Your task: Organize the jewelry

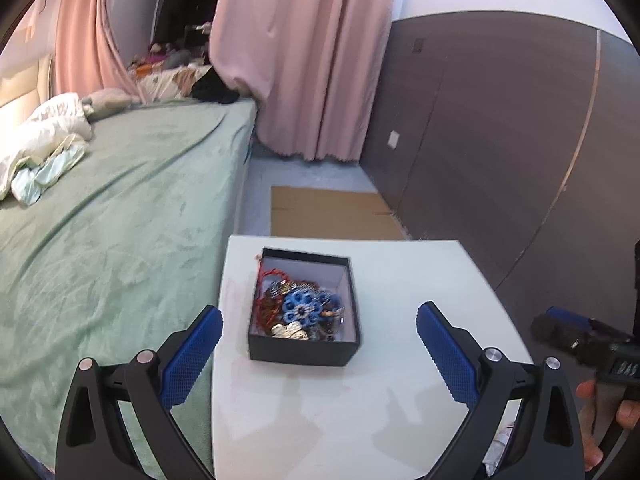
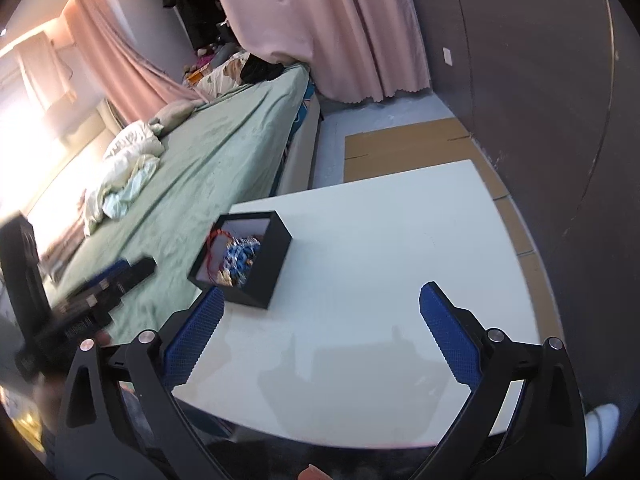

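Note:
A black open box [image 1: 301, 347] sits on the white table [image 1: 400, 380]. It holds a tangle of jewelry [image 1: 301, 309]: a blue flower-shaped piece, red cord, gold and silver bits. My left gripper [image 1: 318, 322] is open and empty, its blue pads on either side of the box, a little nearer than it. In the right wrist view the box [image 2: 264, 268] stands at the table's left edge. My right gripper [image 2: 320, 306] is open and empty above the table [image 2: 380, 260], to the right of the box. The right gripper also shows in the left wrist view at the far right [image 1: 576, 336].
A bed with a green sheet [image 1: 112, 240] lies along the table's left side, with crumpled white bedding [image 1: 44, 140]. Pink curtains [image 1: 304, 52] and a dark wall panel [image 1: 500, 128] stand behind. Flat cardboard [image 1: 332, 212] lies on the floor beyond the table.

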`<action>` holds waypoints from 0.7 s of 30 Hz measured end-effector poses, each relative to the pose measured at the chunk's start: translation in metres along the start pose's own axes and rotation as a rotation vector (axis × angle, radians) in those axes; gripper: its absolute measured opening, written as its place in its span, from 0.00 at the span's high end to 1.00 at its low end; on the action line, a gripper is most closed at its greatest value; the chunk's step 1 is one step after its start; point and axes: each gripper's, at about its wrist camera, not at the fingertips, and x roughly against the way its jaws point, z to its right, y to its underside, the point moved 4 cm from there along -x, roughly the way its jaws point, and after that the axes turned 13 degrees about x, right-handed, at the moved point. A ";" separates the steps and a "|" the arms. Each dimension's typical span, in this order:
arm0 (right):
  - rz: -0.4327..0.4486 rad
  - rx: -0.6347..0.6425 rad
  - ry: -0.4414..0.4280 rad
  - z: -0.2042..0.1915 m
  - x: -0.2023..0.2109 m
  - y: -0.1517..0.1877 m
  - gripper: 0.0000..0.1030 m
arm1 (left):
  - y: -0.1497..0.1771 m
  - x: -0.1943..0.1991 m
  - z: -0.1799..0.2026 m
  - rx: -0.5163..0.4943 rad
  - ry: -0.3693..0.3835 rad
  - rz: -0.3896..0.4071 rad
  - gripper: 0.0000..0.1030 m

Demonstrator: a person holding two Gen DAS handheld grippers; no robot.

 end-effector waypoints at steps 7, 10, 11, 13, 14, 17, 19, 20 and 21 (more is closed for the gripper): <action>0.047 -0.033 -0.018 0.002 0.021 0.007 0.05 | 0.003 0.011 0.013 -0.039 0.031 0.016 0.08; 0.045 -0.034 -0.006 0.000 0.026 0.015 0.05 | 0.003 0.014 0.015 -0.056 0.042 0.022 0.08; 0.040 -0.028 0.000 -0.001 0.026 0.015 0.05 | 0.004 0.015 0.014 -0.057 0.043 0.022 0.08; 0.041 -0.006 0.007 -0.003 0.026 0.013 0.05 | 0.004 0.017 0.013 -0.061 0.045 0.022 0.08; 0.041 0.005 0.013 -0.004 0.026 0.012 0.05 | 0.004 0.017 0.013 -0.063 0.044 0.021 0.08; 0.036 0.014 0.017 -0.004 0.025 0.011 0.05 | 0.003 0.019 0.011 -0.070 0.043 0.023 0.08; 0.031 0.009 0.024 -0.001 0.023 0.012 0.05 | 0.001 0.021 0.009 -0.068 0.043 0.027 0.08; 0.030 0.003 0.027 0.001 0.022 0.012 0.05 | 0.002 0.022 0.009 -0.068 0.043 0.027 0.08; 0.031 -0.003 0.027 0.002 0.022 0.011 0.05 | 0.002 0.022 0.009 -0.069 0.043 0.026 0.08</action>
